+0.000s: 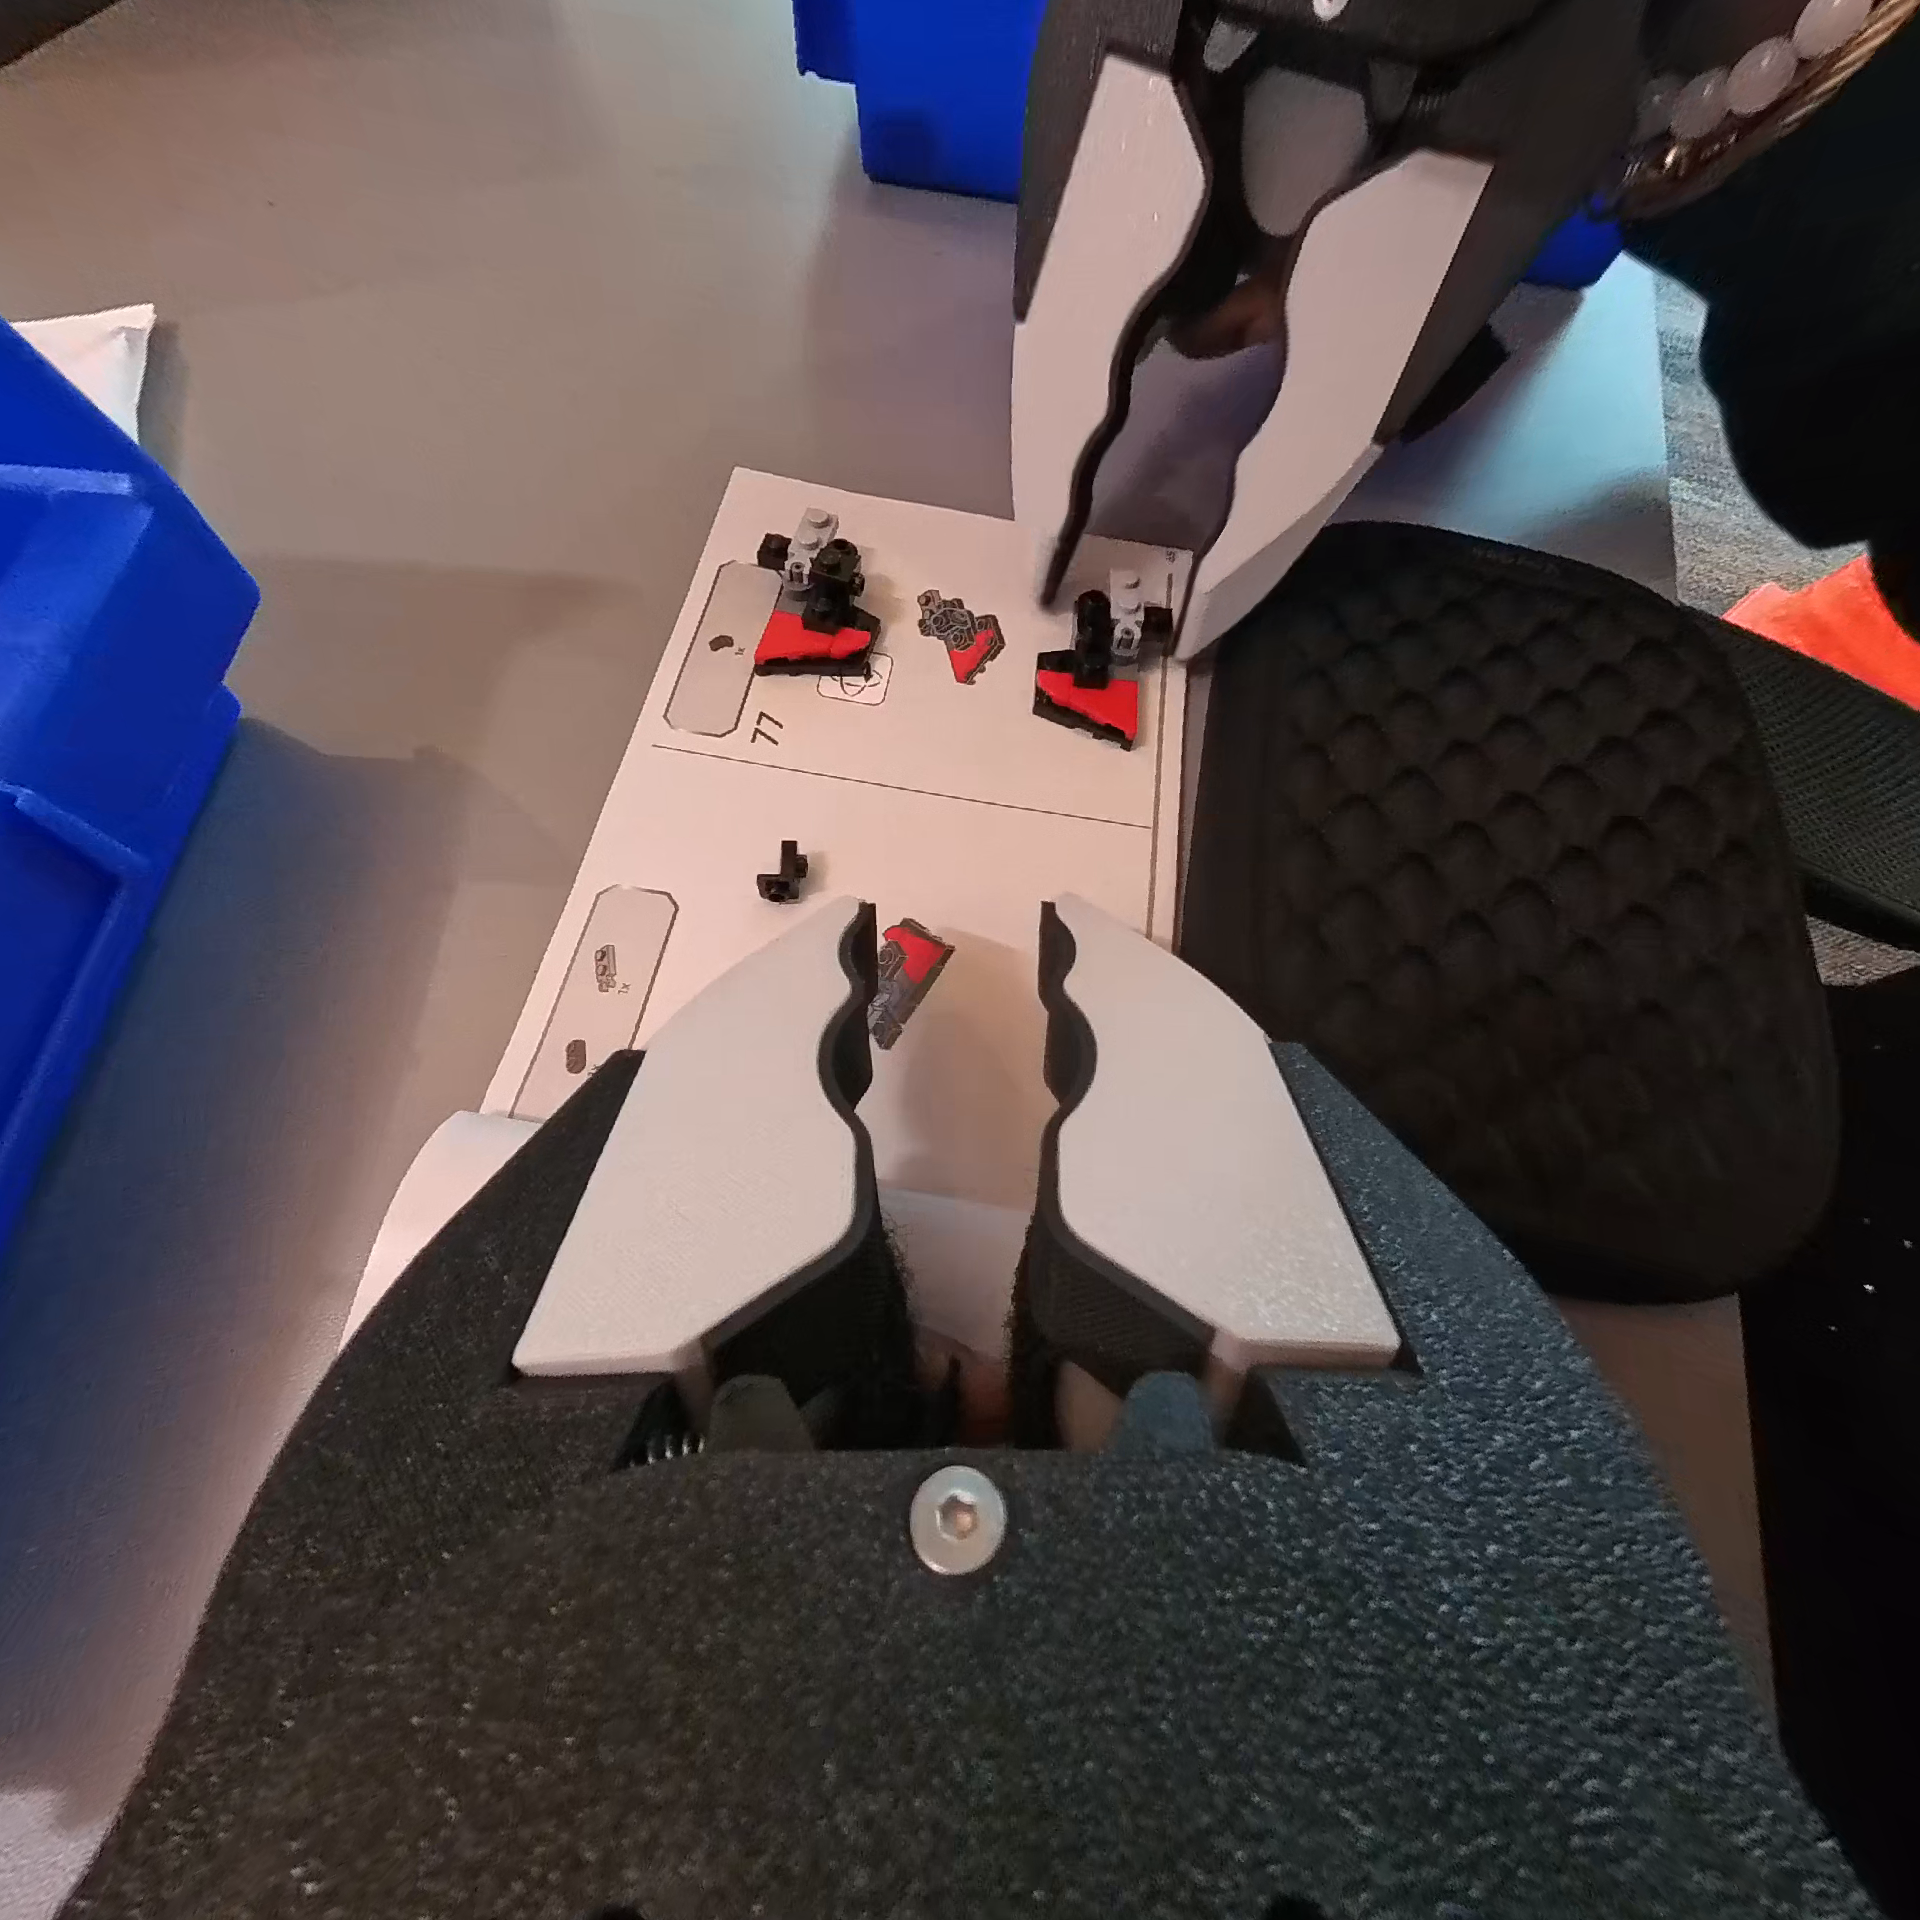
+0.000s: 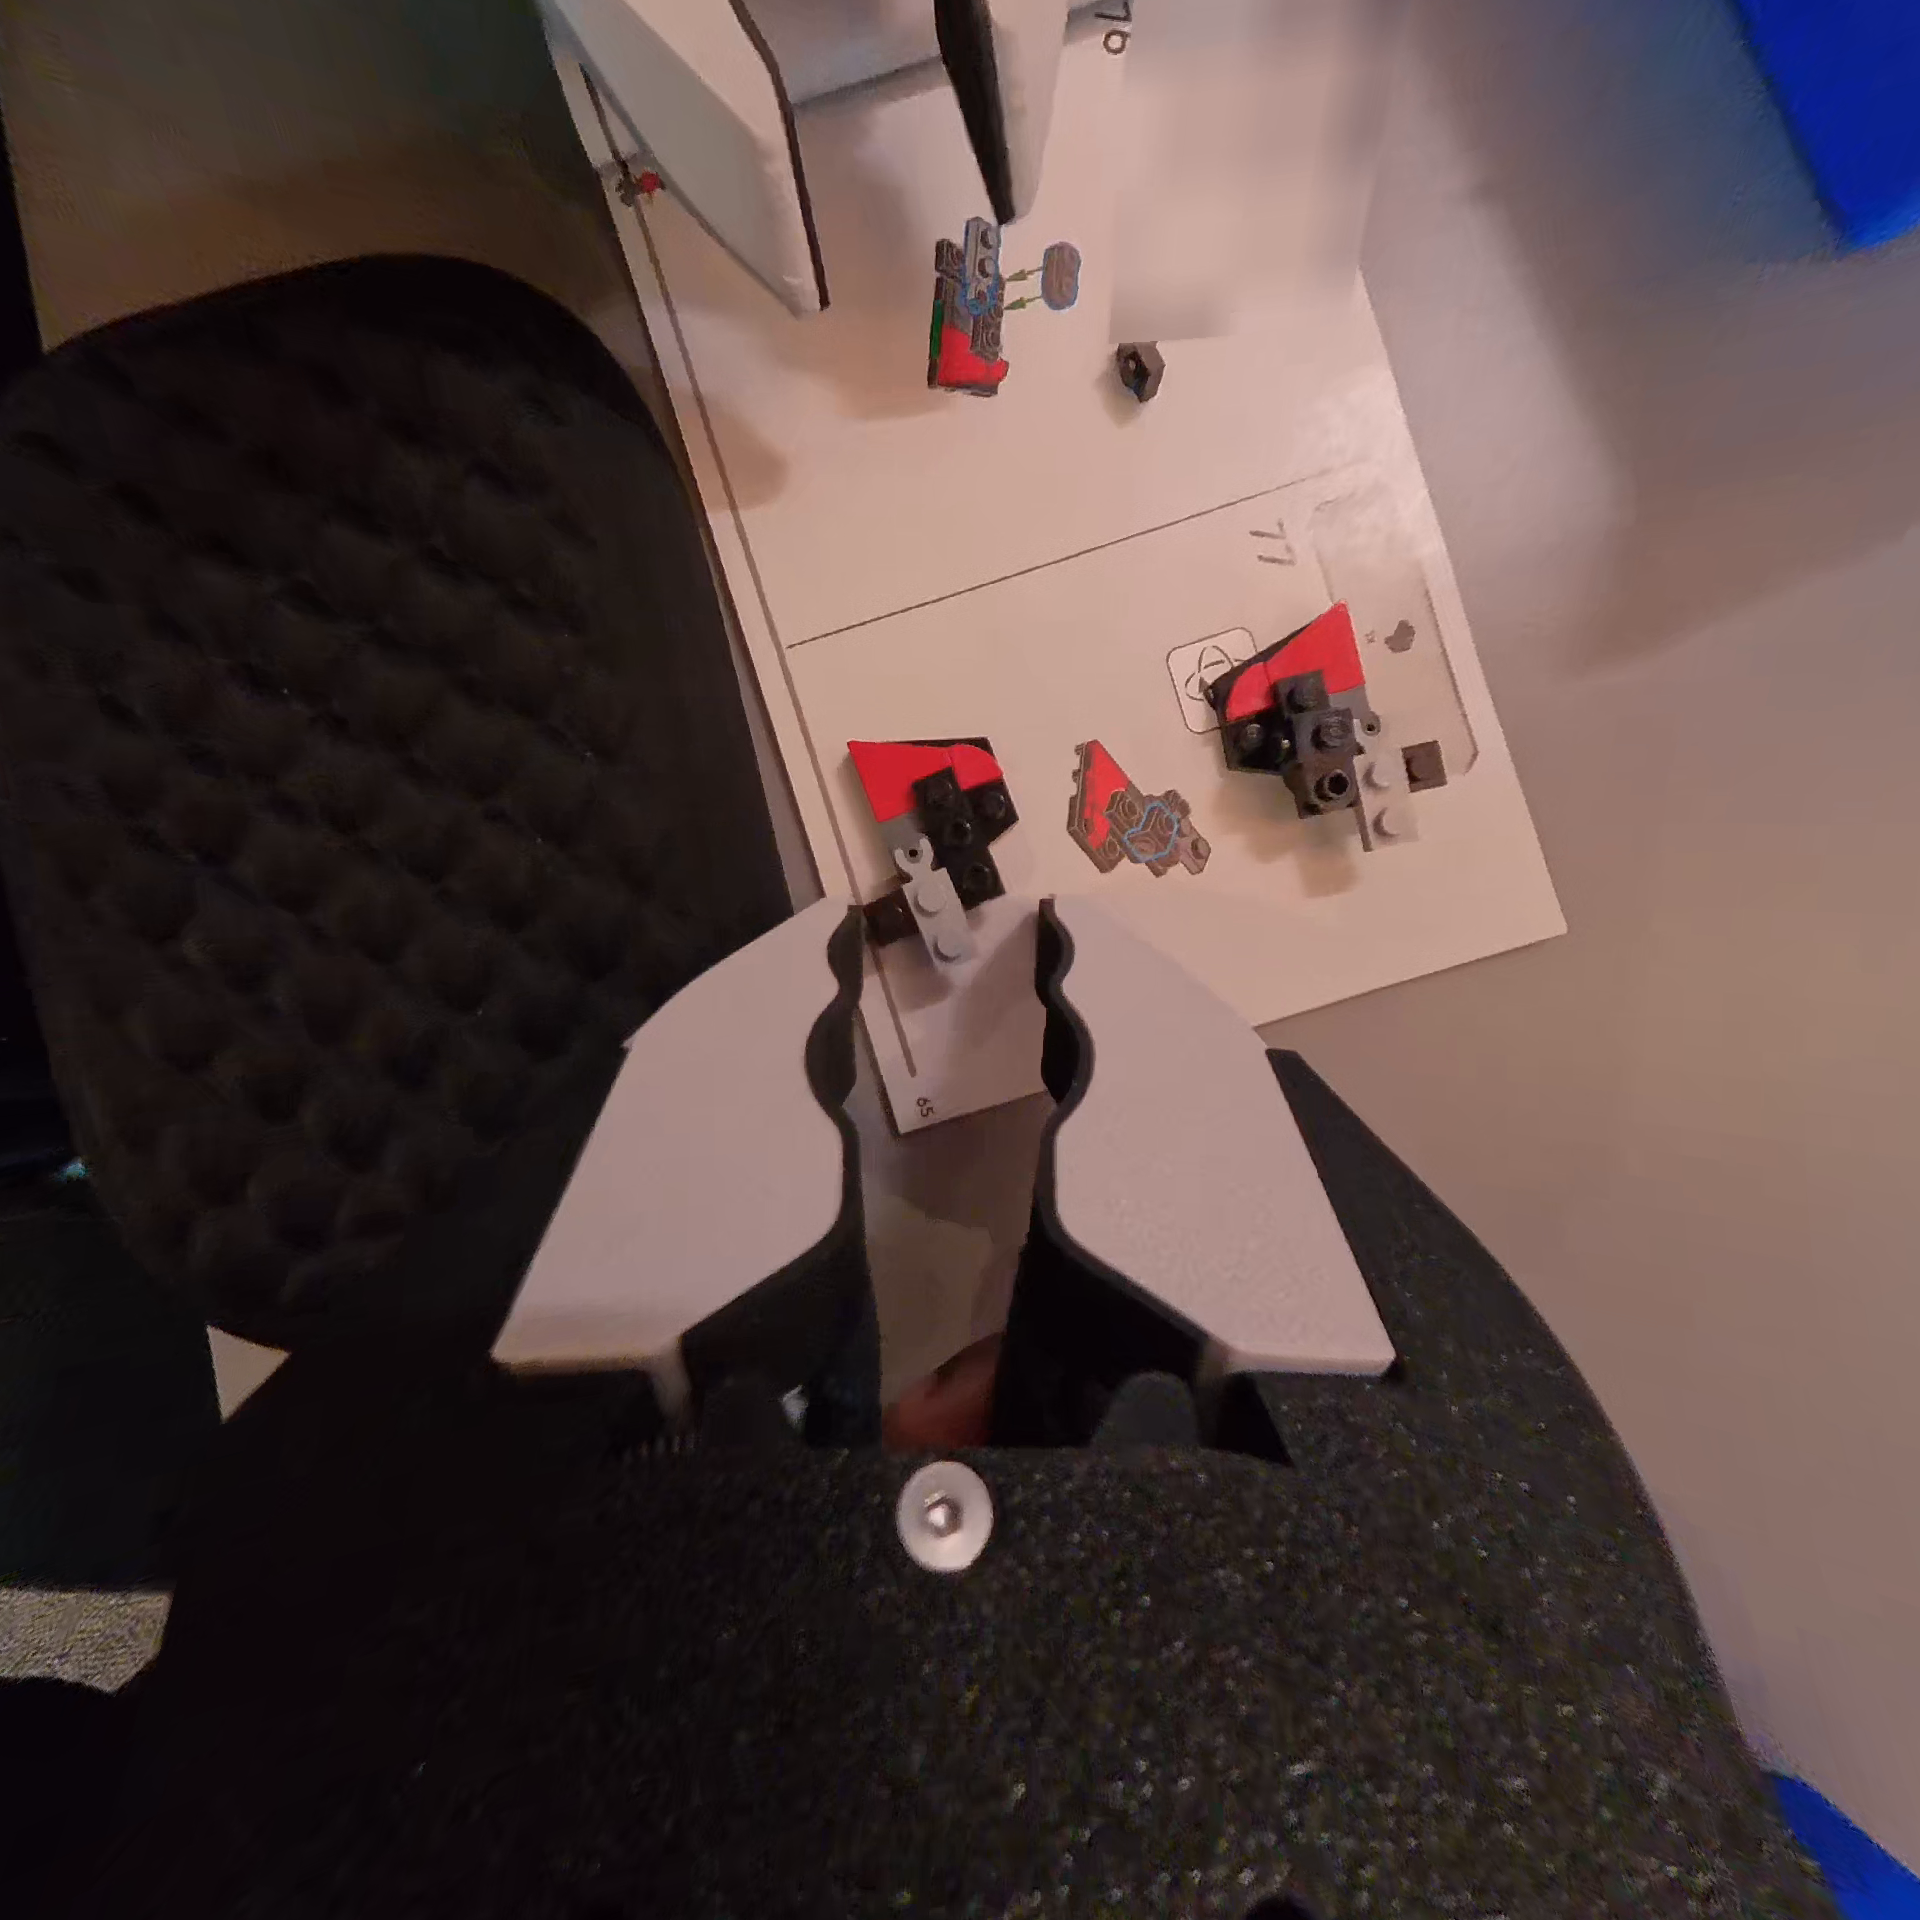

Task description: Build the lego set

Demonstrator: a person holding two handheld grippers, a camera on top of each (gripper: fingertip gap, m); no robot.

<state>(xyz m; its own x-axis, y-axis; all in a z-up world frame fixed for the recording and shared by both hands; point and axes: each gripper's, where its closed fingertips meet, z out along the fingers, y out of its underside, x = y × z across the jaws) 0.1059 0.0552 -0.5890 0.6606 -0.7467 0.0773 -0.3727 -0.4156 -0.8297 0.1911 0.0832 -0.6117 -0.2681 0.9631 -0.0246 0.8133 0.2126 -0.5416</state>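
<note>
A white instruction sheet (image 1: 935, 810) lies on the grey table. Two small red, black and grey lego assemblies rest on it: one at the far left (image 1: 816, 623), (image 2: 1299, 727), one near the sheet's right edge (image 1: 1091, 675), (image 2: 935, 810). A loose small black piece (image 1: 784, 873), (image 2: 1138, 369) lies on the sheet. My left gripper (image 1: 956, 920), (image 2: 904, 255) is open and empty, low over the near part of the sheet, just right of the black piece. My right gripper (image 2: 945, 920), (image 1: 1122, 613) is open, its fingertips either side of the right assembly's grey plate end.
Blue bins stand at the left (image 1: 94, 727) and at the back (image 1: 935, 94). A black quilted chair seat (image 1: 1507, 883), (image 2: 343, 779) sits right beside the sheet's edge. An orange object (image 1: 1829, 623) lies far right. The sheet bears printed build pictures. The gap from one gripper's tips to the other's is roughly 10 centimeters.
</note>
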